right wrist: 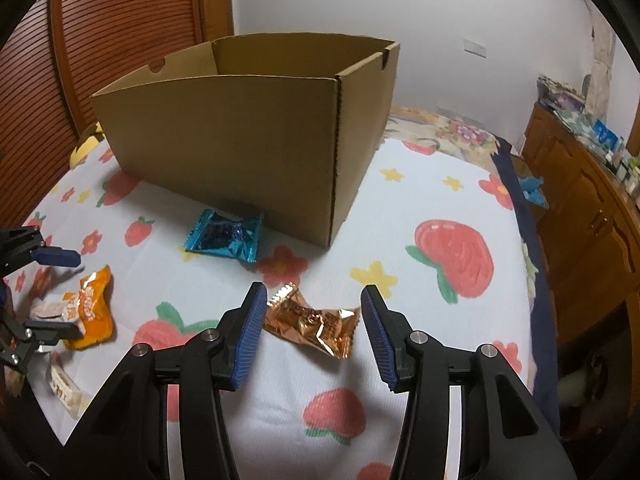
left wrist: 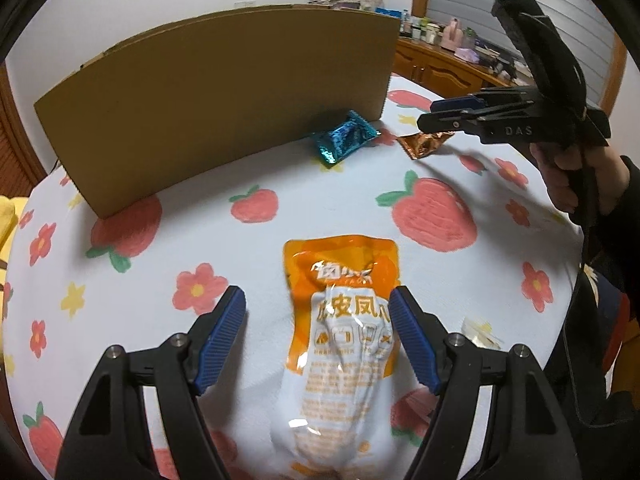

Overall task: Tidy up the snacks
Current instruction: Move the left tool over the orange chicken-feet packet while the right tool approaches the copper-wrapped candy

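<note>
My left gripper (left wrist: 316,304) is open, its jaws on either side of an orange and white snack pouch (left wrist: 344,340) lying on the strawberry-print cloth (left wrist: 256,252). My right gripper (right wrist: 312,304) is open around a copper foil snack packet (right wrist: 316,326); it also shows in the left wrist view (left wrist: 424,144). A blue foil packet (right wrist: 224,236) lies against the front of an open cardboard box (right wrist: 248,148), also seen in the left wrist view (left wrist: 344,138). The left gripper (right wrist: 56,296) and the orange pouch (right wrist: 92,308) show at the left of the right wrist view.
A small white wrapped snack (right wrist: 66,390) lies near the cloth's left edge, and one shows in the left wrist view (left wrist: 480,332). A wooden cabinet (right wrist: 592,216) with clutter stands to the right. A wooden slatted door (right wrist: 100,40) is behind the box.
</note>
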`<state>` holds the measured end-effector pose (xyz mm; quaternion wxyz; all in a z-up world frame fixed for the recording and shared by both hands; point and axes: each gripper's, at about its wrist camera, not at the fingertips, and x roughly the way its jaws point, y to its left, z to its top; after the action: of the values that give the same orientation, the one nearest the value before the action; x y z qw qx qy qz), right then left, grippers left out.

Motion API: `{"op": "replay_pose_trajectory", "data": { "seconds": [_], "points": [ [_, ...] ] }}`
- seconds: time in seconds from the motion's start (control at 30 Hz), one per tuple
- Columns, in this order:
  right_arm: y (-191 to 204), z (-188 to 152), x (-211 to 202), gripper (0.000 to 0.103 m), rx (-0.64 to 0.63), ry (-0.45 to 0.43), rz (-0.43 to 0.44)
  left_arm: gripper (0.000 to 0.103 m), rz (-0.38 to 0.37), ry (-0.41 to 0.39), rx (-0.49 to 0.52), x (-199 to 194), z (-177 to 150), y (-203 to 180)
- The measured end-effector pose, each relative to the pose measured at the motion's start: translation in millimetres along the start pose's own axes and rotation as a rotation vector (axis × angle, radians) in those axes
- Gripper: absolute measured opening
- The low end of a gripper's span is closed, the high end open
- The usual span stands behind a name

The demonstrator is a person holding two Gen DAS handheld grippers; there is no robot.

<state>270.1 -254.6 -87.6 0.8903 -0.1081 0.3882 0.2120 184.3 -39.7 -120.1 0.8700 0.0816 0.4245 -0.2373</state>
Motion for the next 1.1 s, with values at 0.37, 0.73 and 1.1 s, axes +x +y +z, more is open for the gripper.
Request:
{"op": "replay_pose_trajectory", "data": {
  "seconds": [0.37,0.73,1.1],
  "points": [
    [7,-5,13,0.048,-0.054,0.062,0.029,0.075,-0.003,0.026,-0.033,4,3,-3],
    [6,-17,16,0.045,-0.056,0.060,0.002,0.077,0.019,0.049,-0.036,11,9,-6],
    [1,-21,16,0.046,-0.018,0.030,0.023,0.078,0.074,0.101,-0.010,23,17,-15]
  ]
}}
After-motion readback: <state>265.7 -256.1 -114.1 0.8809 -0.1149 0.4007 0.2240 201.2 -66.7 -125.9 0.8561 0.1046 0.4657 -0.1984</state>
